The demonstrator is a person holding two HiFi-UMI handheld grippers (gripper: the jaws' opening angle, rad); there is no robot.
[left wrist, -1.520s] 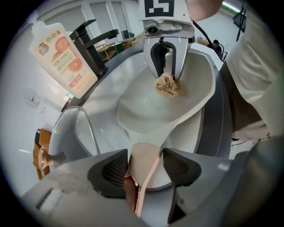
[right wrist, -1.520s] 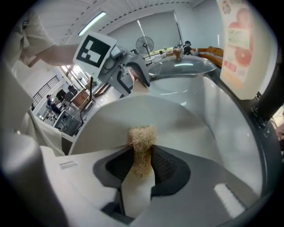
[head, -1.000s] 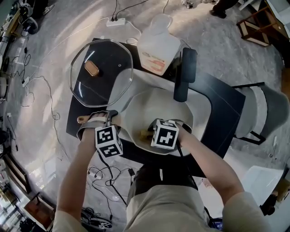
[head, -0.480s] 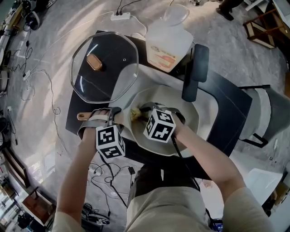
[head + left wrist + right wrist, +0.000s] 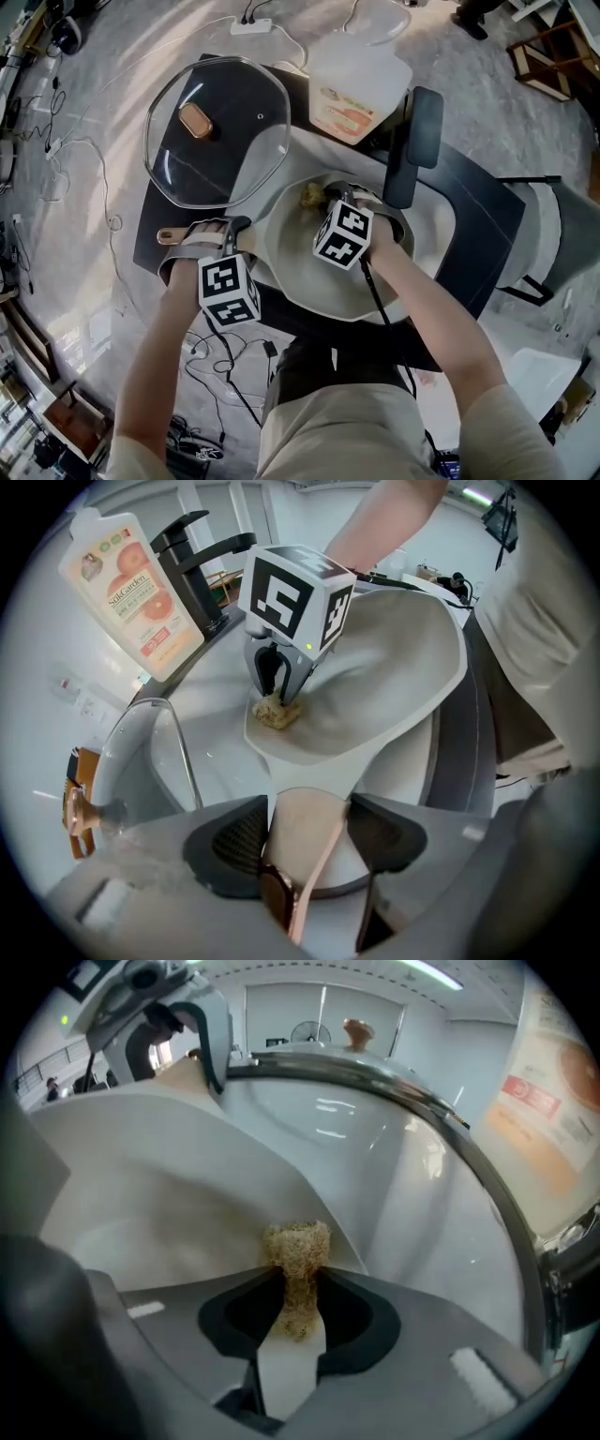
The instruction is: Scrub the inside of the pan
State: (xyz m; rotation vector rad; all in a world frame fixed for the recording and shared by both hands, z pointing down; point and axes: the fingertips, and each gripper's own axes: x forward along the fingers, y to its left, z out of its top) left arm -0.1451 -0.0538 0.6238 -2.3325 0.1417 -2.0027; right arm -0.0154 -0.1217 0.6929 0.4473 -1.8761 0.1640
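Note:
A cream pan (image 5: 309, 277) lies in the sink, its inside facing up. My left gripper (image 5: 232, 240) is shut on the pan's handle (image 5: 192, 238) at the left; in the left gripper view the cream, copper-edged handle (image 5: 305, 822) sits squeezed between the jaws of the left gripper (image 5: 305, 855). My right gripper (image 5: 328, 201) reaches into the pan's far side, shut on a tan scrub sponge (image 5: 311, 196). The sponge (image 5: 296, 1251) sticks out past the jaws of the right gripper (image 5: 296, 1309) and presses on the pan's inner wall (image 5: 141, 1194). From the left, the sponge (image 5: 275, 712) touches the pan (image 5: 384, 667).
A glass lid (image 5: 216, 131) with a copper knob rests at the back left. A detergent bottle (image 5: 356, 80) stands behind the sink (image 5: 448, 220), and the black faucet (image 5: 412, 141) hangs over the pan's far right rim. Cables lie on the floor around.
The right gripper has carried the sponge from the pan's near rim, across its left middle, to the far side. The left gripper keeps its hold on the handle.

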